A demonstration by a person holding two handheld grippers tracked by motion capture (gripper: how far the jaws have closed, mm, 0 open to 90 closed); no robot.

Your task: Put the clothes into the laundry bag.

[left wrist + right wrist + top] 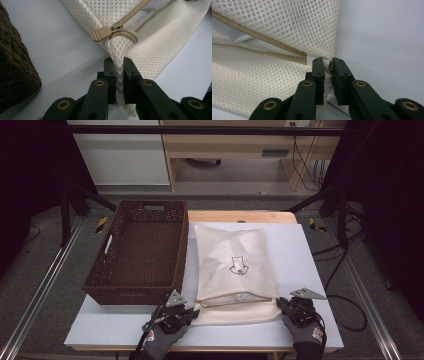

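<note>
From above, on the white table, I see my 2 grippers stationed at the near corners of the cream mesh laundry bag, whose long axis runs away from me toward the far edge. My left gripper sits at the bag's near-left corner, my right gripper at its near-right corner, so neither hand is nearer than the other. A brown wicker basket stands just to the left of the bag, open and with nothing inside that I can make out.

Along the left gripper view, my jaws are pressed onto a twisted tuck of the mesh, pinching it between them. The zipper pull lies just beyond the jaw tips, and the zipper line runs off up and to the right.

Along the right gripper view, my jaws are squeezed on the bag's corner, the zipper's end stopping just to their left.

I judge the coming move to be a lift of both corners together, carried leftward to the basket; the bag's bulk hangs away from me, beyond both grips.
</note>
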